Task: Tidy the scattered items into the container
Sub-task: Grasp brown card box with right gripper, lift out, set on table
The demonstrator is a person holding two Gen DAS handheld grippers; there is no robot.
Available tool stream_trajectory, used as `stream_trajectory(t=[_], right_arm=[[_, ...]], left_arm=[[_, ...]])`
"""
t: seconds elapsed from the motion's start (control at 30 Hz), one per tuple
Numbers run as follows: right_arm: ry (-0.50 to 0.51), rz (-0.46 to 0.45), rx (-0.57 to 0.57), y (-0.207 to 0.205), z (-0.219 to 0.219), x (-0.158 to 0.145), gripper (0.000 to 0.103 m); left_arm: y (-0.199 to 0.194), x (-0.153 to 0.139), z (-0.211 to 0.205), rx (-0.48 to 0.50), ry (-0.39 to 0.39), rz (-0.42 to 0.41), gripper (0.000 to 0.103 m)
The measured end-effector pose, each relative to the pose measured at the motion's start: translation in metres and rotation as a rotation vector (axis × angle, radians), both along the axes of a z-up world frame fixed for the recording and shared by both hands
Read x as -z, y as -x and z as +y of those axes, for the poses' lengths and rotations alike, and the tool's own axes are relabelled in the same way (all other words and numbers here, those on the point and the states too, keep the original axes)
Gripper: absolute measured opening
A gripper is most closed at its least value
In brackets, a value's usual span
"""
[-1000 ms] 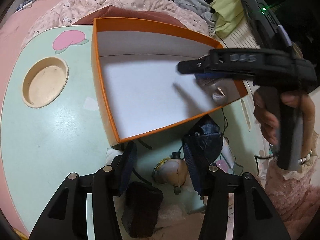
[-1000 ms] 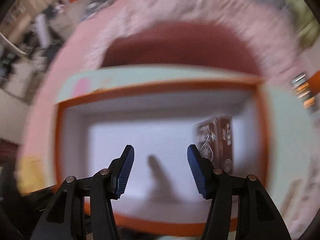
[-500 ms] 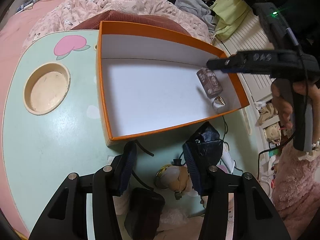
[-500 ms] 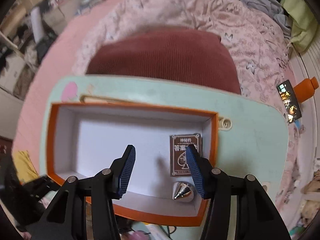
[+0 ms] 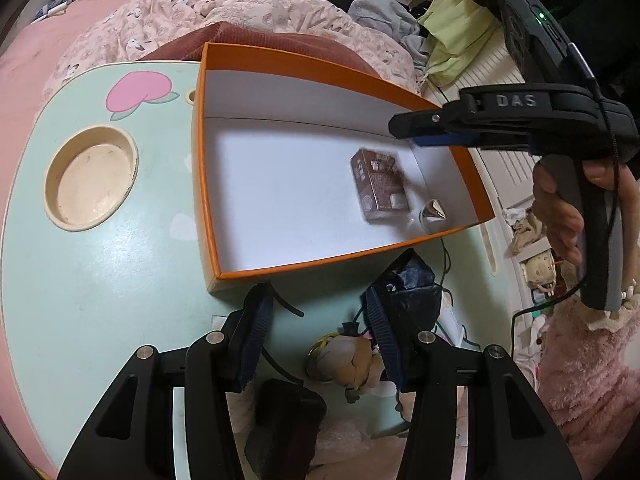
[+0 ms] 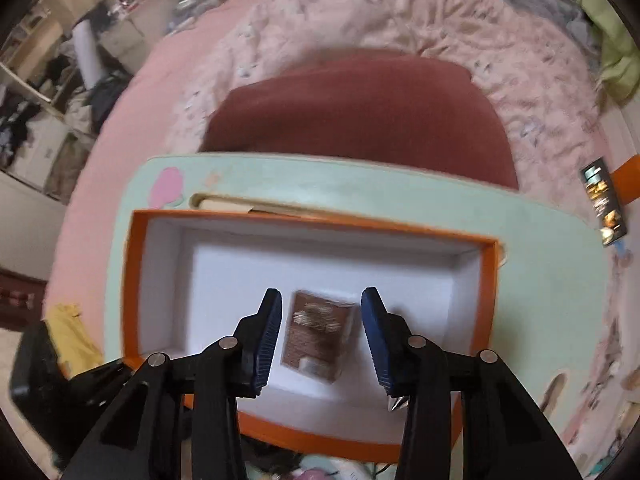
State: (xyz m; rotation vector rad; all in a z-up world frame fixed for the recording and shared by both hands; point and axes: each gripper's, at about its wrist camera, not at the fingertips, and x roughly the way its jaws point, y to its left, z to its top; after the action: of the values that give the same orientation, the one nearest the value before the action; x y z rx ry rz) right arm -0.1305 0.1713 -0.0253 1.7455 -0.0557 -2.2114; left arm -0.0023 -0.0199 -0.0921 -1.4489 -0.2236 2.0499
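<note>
Two items already lie in the orange box (image 5: pixel 280 66) on the tabletop (image 5: pixel 100 280): a brown card pack (image 5: pixel 380 186) and a silver cone (image 5: pixel 433 212). The right gripper (image 6: pixel 320 336) hangs above the pack, fingers closing, not touching it. The left gripper (image 5: pixel 316 344) is released and empty. A doll (image 5: pixel 352 362) and a black bag (image 5: pixel 412 292) remain outside.

Pink bed (image 5: pixel 36 40) under mint table (image 5: pixel 80 280)

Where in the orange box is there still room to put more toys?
The orange cardboard box has bare white floor on its left side and middle. Its right end is crowded: the small brown carton and silver metal cone lie there.
</note>
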Motion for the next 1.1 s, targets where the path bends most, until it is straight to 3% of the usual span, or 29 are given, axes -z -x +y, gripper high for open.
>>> stream_trajectory(t=[0.23,0.33,0.47,0.53,0.57,0.6,0.73,0.87,1.0,1.1], right_arm=[[-0.065,-0.107,-0.033,-0.005,-0.008,0.037,0.041],[-0.003,-0.167,-0.024,-0.001,-0.010,0.049,0.046],[-0.039,-0.135,-0.042,-0.003,-0.019,0.048,0.050],[-0.097,-0.091,-0.065,-0.007,-0.026,0.047,0.040],[-0.135,-0.058,-0.081,-0.010,-0.029,0.046,0.023],[-0.143,-0.044,-0.091,-0.012,-0.031,0.046,0.019],[-0.052,0.016,-0.072,-0.016,-0.023,0.034,0.019],[0.061,0.133,-0.048,-0.029,-0.006,0.001,0.019],[0.239,0.155,-0.097,-0.061,-0.001,-0.024,0.019],[0.275,0.154,-0.121,-0.098,0.007,-0.022,0.019]], left_arm=[[0.003,0.001,0.001,0.000,0.002,-0.006,0.050],[0.002,0.001,0.001,0.003,0.000,-0.004,0.050],[0.000,0.001,0.003,0.005,-0.001,-0.001,0.050],[0.001,0.002,0.003,0.004,-0.001,-0.004,0.050],[0.001,0.002,0.002,0.004,-0.001,-0.004,0.050],[0.001,0.002,0.001,0.004,-0.003,-0.005,0.050],[0.001,0.000,-0.001,0.002,-0.006,-0.005,0.050],[-0.002,-0.003,-0.001,0.004,-0.005,0.003,0.050],[0.001,-0.004,-0.002,0.003,-0.006,0.012,0.050],[0.001,-0.006,-0.003,0.005,-0.015,0.014,0.050]])
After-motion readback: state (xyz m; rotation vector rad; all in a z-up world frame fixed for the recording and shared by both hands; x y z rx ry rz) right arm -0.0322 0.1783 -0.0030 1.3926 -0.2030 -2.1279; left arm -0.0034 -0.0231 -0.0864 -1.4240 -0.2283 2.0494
